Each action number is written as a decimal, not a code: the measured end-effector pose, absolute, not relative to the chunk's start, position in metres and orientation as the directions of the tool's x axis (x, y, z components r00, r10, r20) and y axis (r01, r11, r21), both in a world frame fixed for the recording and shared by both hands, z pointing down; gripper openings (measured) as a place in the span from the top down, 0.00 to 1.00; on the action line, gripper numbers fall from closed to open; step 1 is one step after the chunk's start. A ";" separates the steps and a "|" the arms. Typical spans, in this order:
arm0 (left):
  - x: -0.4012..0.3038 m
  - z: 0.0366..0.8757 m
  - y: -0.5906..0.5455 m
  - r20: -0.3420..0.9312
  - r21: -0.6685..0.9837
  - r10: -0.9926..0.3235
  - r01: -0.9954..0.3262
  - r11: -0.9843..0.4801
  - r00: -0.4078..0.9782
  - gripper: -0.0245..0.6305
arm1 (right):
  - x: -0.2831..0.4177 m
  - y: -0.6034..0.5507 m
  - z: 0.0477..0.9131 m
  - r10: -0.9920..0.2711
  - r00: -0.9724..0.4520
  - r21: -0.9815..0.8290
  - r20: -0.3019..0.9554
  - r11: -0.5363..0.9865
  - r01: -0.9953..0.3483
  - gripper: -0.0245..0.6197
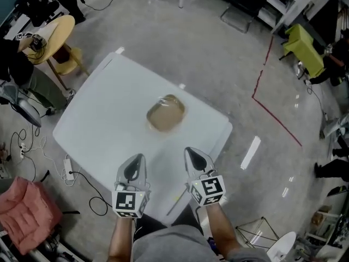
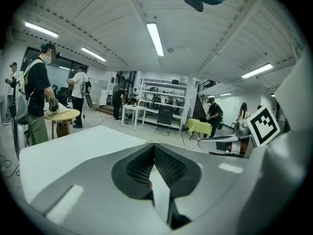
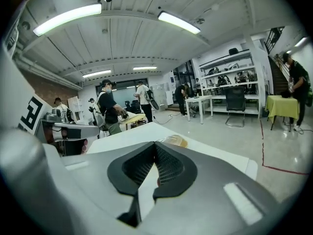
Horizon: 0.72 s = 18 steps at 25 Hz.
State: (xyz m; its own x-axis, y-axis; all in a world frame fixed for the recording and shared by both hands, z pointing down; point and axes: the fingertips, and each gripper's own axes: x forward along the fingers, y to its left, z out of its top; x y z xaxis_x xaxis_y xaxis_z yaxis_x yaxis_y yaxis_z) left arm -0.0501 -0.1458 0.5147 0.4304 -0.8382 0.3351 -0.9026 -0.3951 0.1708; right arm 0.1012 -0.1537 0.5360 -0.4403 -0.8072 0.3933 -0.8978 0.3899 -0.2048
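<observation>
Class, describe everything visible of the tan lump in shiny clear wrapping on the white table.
The rounded tan lump looks soft and flattish, wrapped in glossy clear plastic. It lies alone near the middle of the white table, touching only the tabletop; what it contains cannot be told.

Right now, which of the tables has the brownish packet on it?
The big white table in the middle holds the brownish packet; the small round yellow table does not.
</observation>
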 end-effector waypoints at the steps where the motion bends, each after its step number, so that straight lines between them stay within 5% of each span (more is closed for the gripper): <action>1: -0.050 0.520 -0.148 0.341 0.174 -0.839 -0.906 -0.387 0.424 0.94 | 0.101 -0.158 0.542 -0.800 -0.446 -0.210 0.401 0.394 -0.895 0.95; 16: -0.047 0.583 -0.186 0.412 0.189 -0.827 -0.923 -0.334 0.383 0.95 | 0.091 -0.219 0.612 -0.696 -0.545 -0.407 0.468 0.379 -0.831 0.95; 18: -0.046 0.587 -0.189 0.419 0.190 -0.823 -0.923 -0.334 0.383 0.95 | 0.087 -0.224 0.620 -0.671 -0.576 -0.465 0.467 0.367 -0.805 0.82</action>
State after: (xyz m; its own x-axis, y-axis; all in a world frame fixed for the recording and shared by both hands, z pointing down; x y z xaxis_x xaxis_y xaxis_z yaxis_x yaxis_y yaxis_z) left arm -0.0463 -0.1888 0.5873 0.3834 -0.8230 0.4191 -0.9234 -0.3336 0.1897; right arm 0.0868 -0.2240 0.6198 -0.5759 -0.6707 0.4674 -0.8054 0.3673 -0.4653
